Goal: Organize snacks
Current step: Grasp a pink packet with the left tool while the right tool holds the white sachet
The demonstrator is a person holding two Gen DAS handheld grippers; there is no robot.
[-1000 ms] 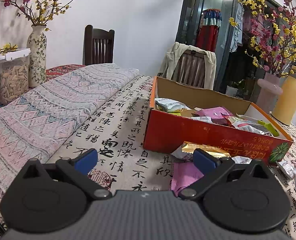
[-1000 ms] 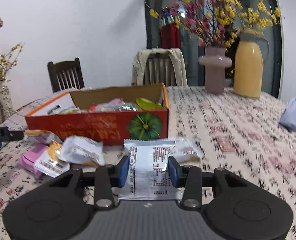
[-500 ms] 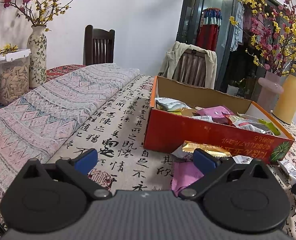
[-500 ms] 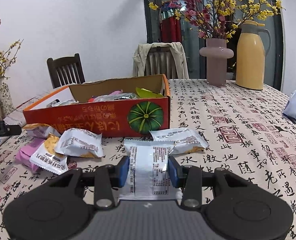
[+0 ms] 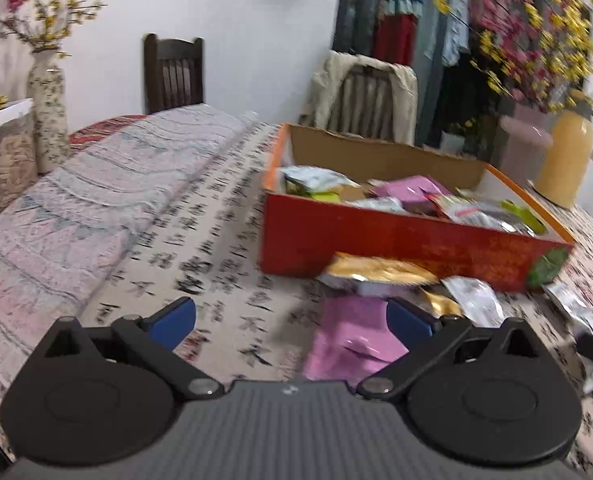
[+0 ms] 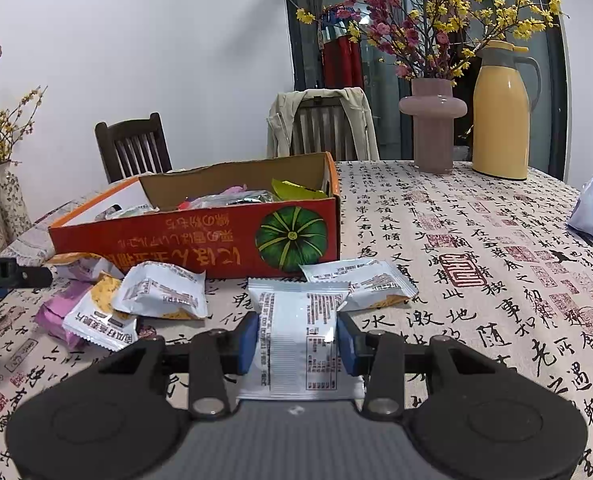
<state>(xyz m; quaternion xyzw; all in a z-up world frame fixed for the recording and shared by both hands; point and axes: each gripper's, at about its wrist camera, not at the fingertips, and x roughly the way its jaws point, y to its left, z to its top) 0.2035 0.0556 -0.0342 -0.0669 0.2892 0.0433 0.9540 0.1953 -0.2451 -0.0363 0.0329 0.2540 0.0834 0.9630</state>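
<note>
Slippery white foil is the risk: the snack packet (image 6: 296,332), pinched at its middle by the right gripper (image 6: 296,342) just short of the red box (image 6: 200,240), may slide out or catch the box wall. That gripper tilts gently downward; the left gripper (image 5: 292,320) hovers wide, empty, over a pink packet (image 5: 348,340)

One red box (image 6: 200,240), two vases (image 6: 432,124), one yellow jug (image 6: 500,112), two chairs (image 6: 132,148).

Red box (image 6: 200,240), green pumpkin print; calligraphy-patterned tablecloth (image 6: 476,280); yellow jug (image 6: 500,116)
</note>
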